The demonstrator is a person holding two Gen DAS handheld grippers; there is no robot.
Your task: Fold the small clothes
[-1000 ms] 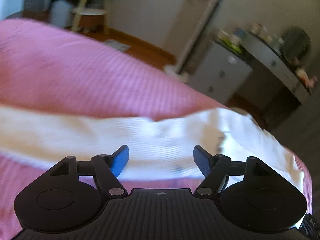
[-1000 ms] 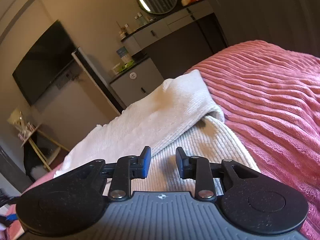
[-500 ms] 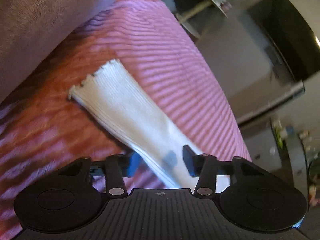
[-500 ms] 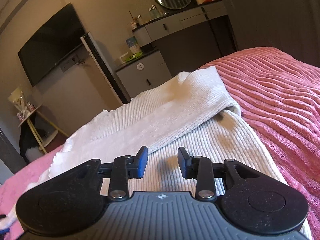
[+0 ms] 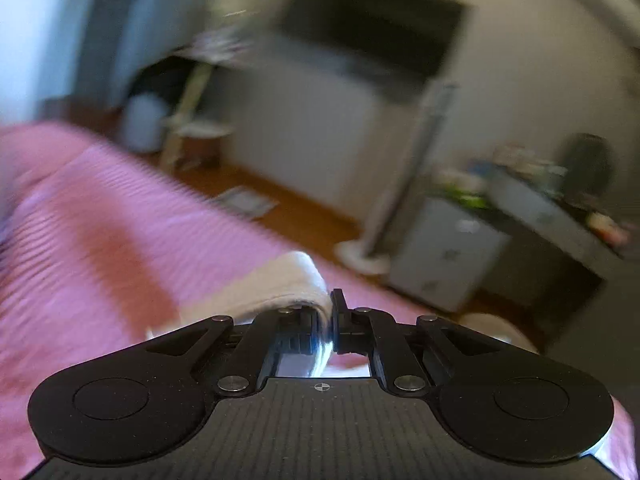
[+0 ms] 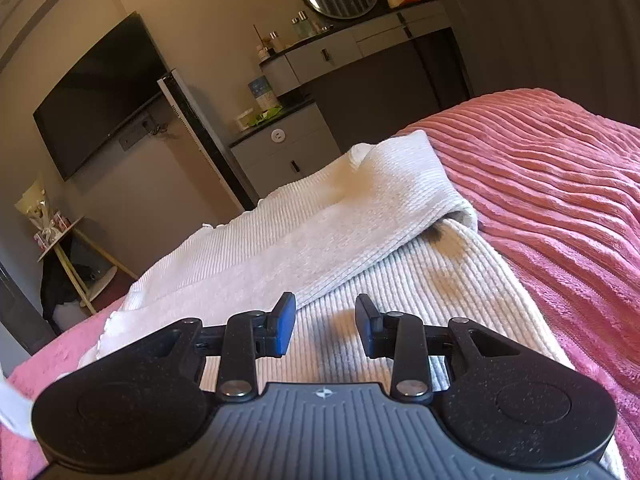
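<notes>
No readable labels or writing. Left tongs (image 5: 331, 312) now clamped on the white sock (image 5: 280, 280), lifted off the pink bed (image 5: 100, 240); earlier they were wide. Right tongs (image 6: 325, 326) narrow, empty, unchanged, over folded white clothes (image 6: 360, 220).

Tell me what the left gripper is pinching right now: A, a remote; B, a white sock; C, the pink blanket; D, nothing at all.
B: in the left wrist view the left gripper has its jaws shut on the edge of the white sock, above the pink blanket.
</notes>
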